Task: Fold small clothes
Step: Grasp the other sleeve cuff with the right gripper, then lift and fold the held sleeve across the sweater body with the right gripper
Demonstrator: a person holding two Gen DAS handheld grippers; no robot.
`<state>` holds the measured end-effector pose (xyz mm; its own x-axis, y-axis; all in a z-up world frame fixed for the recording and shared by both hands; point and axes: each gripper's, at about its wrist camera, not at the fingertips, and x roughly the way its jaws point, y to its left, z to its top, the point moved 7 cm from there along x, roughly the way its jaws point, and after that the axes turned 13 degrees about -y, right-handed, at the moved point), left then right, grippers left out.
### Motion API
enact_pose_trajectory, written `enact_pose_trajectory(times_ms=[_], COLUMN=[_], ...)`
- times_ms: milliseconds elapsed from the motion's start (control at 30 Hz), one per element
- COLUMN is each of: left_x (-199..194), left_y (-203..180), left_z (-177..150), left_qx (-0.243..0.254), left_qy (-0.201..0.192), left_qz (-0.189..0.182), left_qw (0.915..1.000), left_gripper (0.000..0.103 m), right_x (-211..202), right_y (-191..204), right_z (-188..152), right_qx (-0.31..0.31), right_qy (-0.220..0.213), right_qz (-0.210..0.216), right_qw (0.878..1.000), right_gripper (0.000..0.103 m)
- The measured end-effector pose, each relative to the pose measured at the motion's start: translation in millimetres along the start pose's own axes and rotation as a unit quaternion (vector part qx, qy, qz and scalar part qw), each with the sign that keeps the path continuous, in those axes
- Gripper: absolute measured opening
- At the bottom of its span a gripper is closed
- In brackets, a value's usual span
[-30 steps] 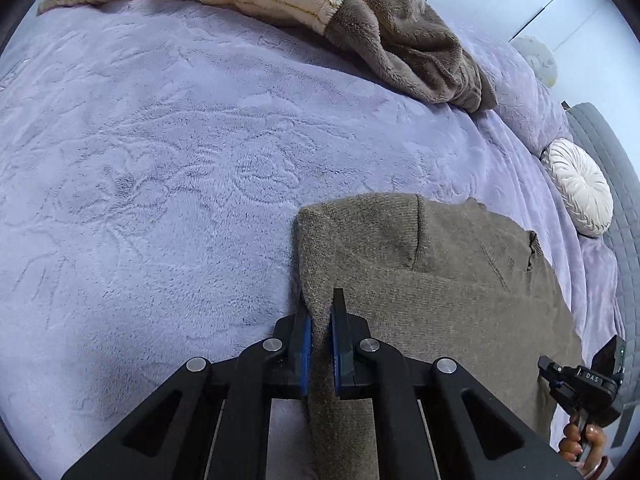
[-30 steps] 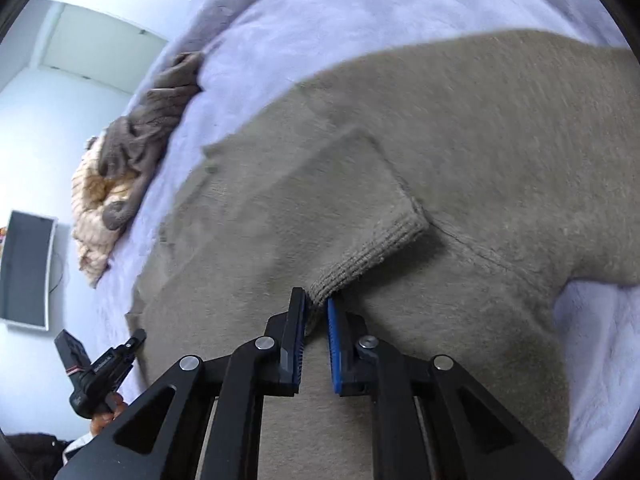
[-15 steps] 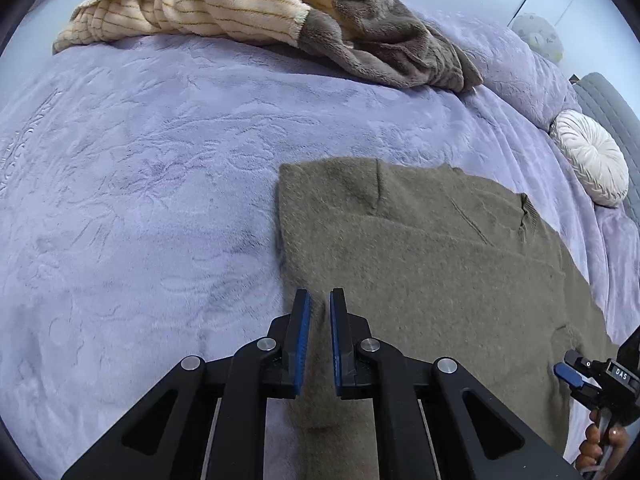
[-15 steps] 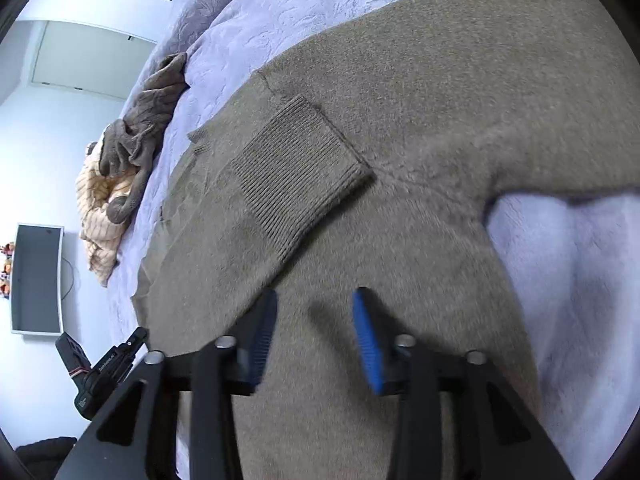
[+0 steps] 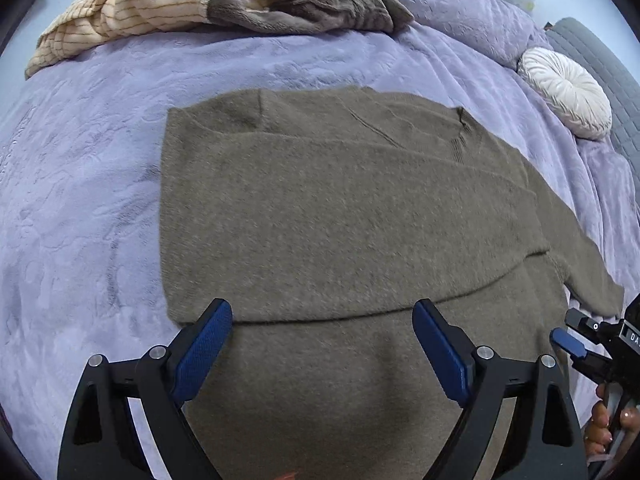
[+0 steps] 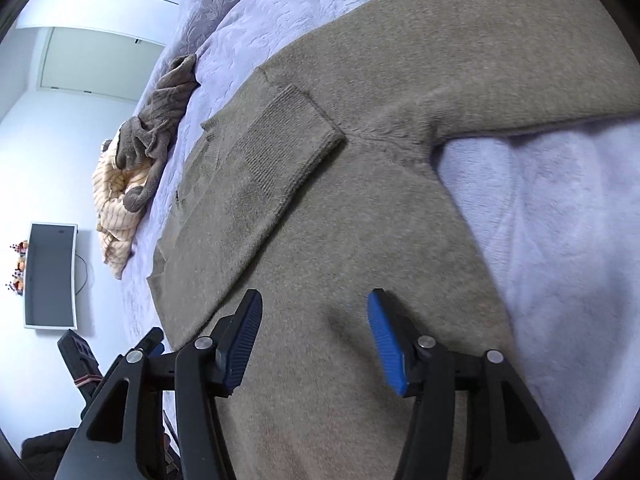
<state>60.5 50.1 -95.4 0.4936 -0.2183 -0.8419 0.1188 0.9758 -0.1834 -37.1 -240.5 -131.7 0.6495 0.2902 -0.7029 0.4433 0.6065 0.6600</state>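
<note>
— While the olive sweater (image 5: 320, 208) lies flat on the lilac bedspread (image 5: 80, 184), the left gripper (image 5: 322, 344) has just sprung wide, nothing between its jaws.
— Right gripper (image 6: 316, 340) too: opening, empty above the knit.

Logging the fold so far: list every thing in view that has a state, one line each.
Left gripper: open, jaws just opened, empty.
Right gripper: open, jaws just opened, empty.
Brown sweater: flat on bedspread, one sleeve folded across body, other sleeve spread out.
Striped garment: crumpled, unfolded.
Grey garment: crumpled, unfolded.
</note>
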Motion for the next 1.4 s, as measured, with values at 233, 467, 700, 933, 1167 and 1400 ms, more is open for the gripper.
enact_pose_trajectory(times_ms=[233, 467, 700, 933, 1167, 1400], left_x=[12, 18, 32, 42, 52, 55], left_y=[-49, -128, -193, -226, -230, -224], left_z=[-29, -36, -34, -32, -32, -33], left_qx=[0.012, 0.057, 0.044, 0.033, -0.004, 0.004], left_qy=[0.047, 0.047, 0.055, 0.058, 0.069, 0.078], left_qz=[-0.014, -0.044, -0.075, -0.082, -0.077, -0.063], left_qw=[0.9987, 0.9963, 0.9947, 0.9944, 0.9946, 0.9949], left_gripper=[0.092, 0.092, 0.092, 0.092, 0.092, 0.092], right_x=[-34, -79, -128, -157, -154, -141], right_y=[-35, -94, -172, -222, -225, -235], right_z=[15, 54, 107, 148, 178, 184], right_qx=[0.011, 0.056, 0.140, 0.201, 0.202, 0.233], right_qy=[-0.030, -0.091, -0.160, -0.208, -0.219, -0.203], right_qz=[-0.016, -0.044, -0.078, -0.075, -0.057, -0.053], right_qw=[0.999, 0.993, 0.974, 0.954, 0.953, 0.950], right_gripper=[0.059, 0.063, 0.063, 0.063, 0.063, 0.015])
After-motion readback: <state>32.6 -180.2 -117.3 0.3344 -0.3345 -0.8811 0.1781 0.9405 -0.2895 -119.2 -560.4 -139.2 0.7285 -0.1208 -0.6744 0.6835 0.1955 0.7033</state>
